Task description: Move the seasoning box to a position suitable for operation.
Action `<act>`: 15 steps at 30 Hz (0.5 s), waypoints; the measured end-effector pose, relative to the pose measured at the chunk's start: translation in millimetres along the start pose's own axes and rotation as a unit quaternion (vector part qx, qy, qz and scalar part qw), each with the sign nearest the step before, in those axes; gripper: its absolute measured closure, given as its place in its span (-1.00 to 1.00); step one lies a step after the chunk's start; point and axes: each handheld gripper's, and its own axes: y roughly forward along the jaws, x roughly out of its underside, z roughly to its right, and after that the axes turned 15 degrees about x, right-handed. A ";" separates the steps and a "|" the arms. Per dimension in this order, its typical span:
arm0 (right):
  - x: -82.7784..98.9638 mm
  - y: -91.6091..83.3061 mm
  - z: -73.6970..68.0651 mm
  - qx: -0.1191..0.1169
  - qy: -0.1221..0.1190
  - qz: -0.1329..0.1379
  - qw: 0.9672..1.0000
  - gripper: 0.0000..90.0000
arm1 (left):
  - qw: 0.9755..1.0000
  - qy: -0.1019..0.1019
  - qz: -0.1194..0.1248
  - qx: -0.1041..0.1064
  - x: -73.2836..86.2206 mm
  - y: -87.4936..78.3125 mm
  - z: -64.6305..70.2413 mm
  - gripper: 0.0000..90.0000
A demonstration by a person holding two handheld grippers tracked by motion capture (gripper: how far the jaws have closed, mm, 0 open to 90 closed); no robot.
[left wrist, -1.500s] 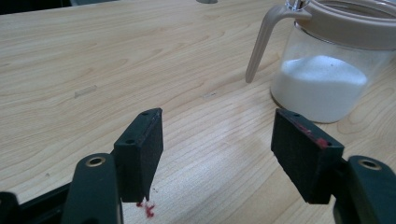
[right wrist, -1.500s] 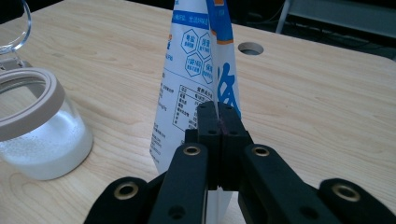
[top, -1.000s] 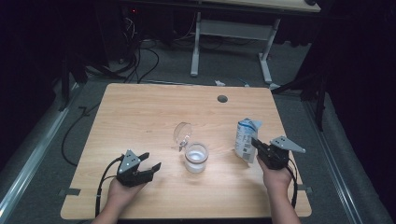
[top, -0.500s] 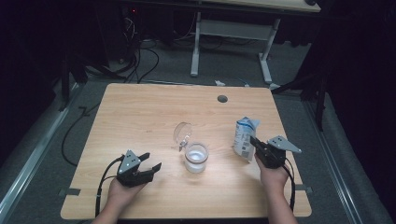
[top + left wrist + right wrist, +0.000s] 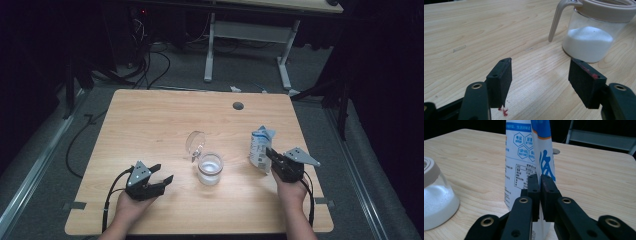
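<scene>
A white and blue bag [image 5: 260,147] stands upright on the wooden table [image 5: 150,115], right of centre. My right gripper [image 5: 270,152] is shut on the bag's [image 5: 529,152] thin near edge, low down; its jaws have just been opening a little, and the edge is still pinched between the pads [image 5: 534,195]. A clear jar [image 5: 209,168] half full of white powder sits mid-table, its flip lid [image 5: 195,141] swung open. My left gripper [image 5: 162,174] rests on the table at the front left, open and empty. From the left gripper [image 5: 541,80] the jar [image 5: 590,37] stands ahead to the right.
A round cable hole [image 5: 238,105] is in the table's far side. Small red marks [image 5: 504,111] spot the wood under the left jaw. Cables lie on the floor at the left [image 5: 80,145], and another desk's legs [image 5: 285,55] stand behind.
</scene>
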 end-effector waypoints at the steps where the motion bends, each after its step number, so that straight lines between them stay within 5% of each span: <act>1: 0.6 -0.1 -0.2 0.000 -0.002 0.000 1.000 0.93 | 1.000 0.000 0.000 0.000 0.0 0.1 0.1 -0.20; 15: -1.1 1.5 -1.8 0.003 0.004 -0.005 1.000 0.69 | 1.000 -0.002 0.000 0.002 0.1 0.8 0.7 -0.20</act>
